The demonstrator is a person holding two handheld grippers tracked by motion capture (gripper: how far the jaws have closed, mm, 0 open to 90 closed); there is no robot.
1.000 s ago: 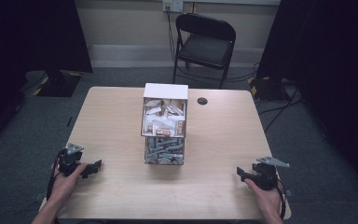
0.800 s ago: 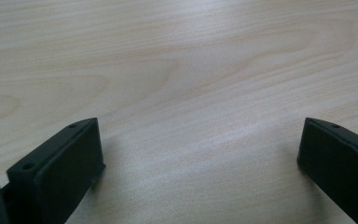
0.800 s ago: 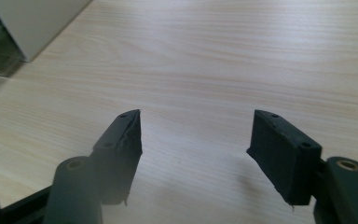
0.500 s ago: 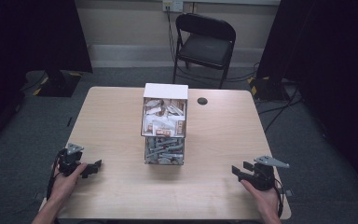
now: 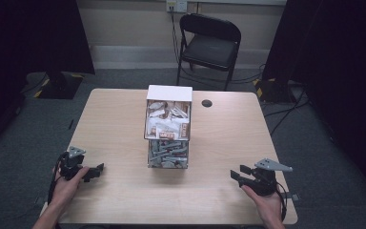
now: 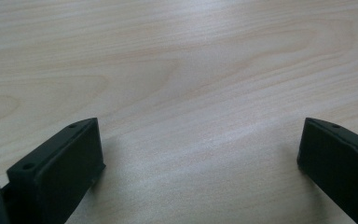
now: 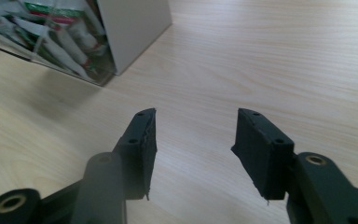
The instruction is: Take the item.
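1. Your left gripper point(image 5: 94, 170) sits low at the near left of the pale wood-grain counter point(image 5: 114, 124), held in your left hand point(image 5: 66, 183). In the left gripper view its two black jaws stand far apart with bare wood between them — released, holding nothing.
2. Your right gripper point(image 5: 237, 175) sits at the near right of the counter in your right hand point(image 5: 262, 200), its grey three-cornered plate on top. In the right gripper view point(image 7: 193, 140) the jaws are parted with plain counter between them — also released and empty.
3. The clear plastic two-tier box with a white top point(image 5: 168, 126) stands upright at the middle of the counter, well apart from both grippers. Its upper tier holds white and brown packets; its lower tier holds grey-looking sachets.
4. In the right gripper view a lower corner of that box point(image 7: 70, 37) shows up and to the left of the jaws, with green, red and white sachets behind the clear wall.
5. A small black round disc point(image 5: 207, 103) lies on the counter near the far edge, just right of the box.
6. A black folding chair point(image 5: 208, 45) stands on the grey carpet beyond the counter.
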